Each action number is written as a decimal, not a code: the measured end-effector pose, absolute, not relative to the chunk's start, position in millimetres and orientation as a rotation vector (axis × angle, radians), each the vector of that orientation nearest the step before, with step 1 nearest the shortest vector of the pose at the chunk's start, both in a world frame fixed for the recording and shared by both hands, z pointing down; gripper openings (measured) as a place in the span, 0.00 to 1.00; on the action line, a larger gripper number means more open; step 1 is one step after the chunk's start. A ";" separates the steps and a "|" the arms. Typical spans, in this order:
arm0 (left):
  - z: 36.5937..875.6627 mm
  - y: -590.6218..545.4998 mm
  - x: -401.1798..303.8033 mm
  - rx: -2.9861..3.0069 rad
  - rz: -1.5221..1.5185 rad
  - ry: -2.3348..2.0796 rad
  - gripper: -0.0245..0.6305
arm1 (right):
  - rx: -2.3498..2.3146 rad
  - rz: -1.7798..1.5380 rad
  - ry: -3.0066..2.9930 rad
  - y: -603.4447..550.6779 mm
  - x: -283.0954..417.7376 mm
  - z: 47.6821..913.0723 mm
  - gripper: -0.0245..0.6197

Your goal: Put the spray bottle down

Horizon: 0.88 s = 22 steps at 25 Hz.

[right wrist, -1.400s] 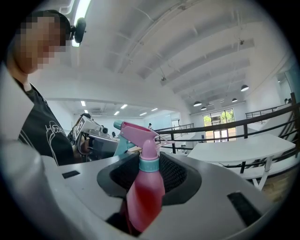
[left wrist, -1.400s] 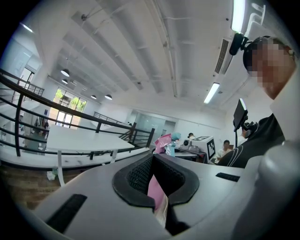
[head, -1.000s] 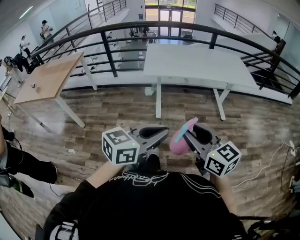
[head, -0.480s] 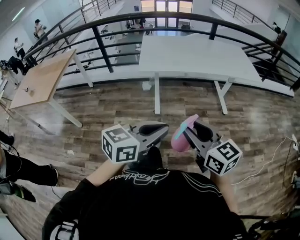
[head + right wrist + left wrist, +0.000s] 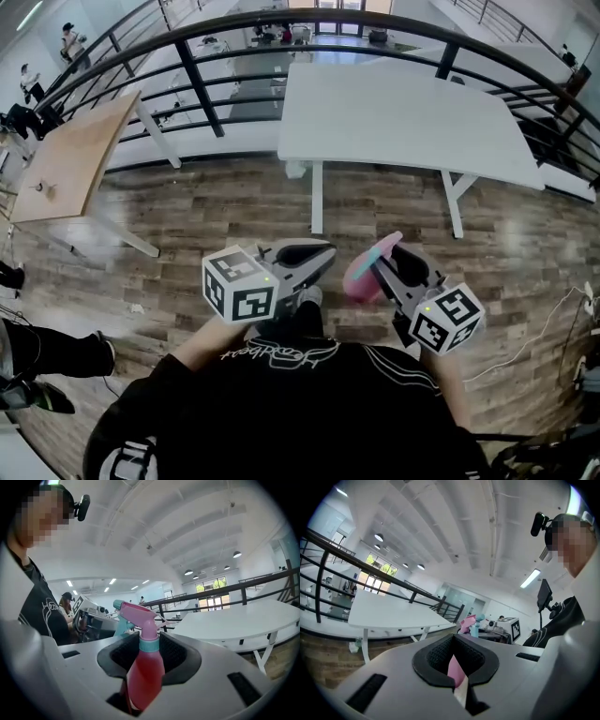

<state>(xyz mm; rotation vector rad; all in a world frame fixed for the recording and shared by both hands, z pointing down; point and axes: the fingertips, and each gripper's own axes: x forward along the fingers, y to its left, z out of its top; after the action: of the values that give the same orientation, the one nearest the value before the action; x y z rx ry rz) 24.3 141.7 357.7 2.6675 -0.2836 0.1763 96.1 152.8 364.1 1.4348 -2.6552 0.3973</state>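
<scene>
The right gripper (image 5: 389,264), fingers pinching the spray bottle (image 5: 360,278), should carry it upright to the desk (image 5: 403,122) at 12 o'clock, while the left gripper (image 5: 302,255) has its fingers pressed together.

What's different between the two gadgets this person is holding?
The right gripper is shut on a pink spray bottle; the left gripper is shut on nothing. The left gripper angles rightward, the right gripper leftward. Both are grey with marker cubes.
</scene>
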 end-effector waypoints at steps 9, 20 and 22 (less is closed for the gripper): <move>344.0 -52.4 35.0 2.646 0.173 -0.306 0.05 | 1.455 0.452 -2.625 -34.9 108.9 351.3 0.25; 347.1 -185.8 12.9 2.644 0.118 -0.336 0.05 | 1.473 0.394 -2.593 -166.0 93.9 350.2 0.25; 350.0 -194.1 8.9 2.640 0.125 -0.338 0.05 | 1.471 0.390 -2.591 -174.2 89.7 350.8 0.25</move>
<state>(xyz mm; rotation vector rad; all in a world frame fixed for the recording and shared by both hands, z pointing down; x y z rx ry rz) 8.9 -194.1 350.0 2.6399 -0.3382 0.1249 89.7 -174.2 350.8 1.4708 -2.5913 0.3896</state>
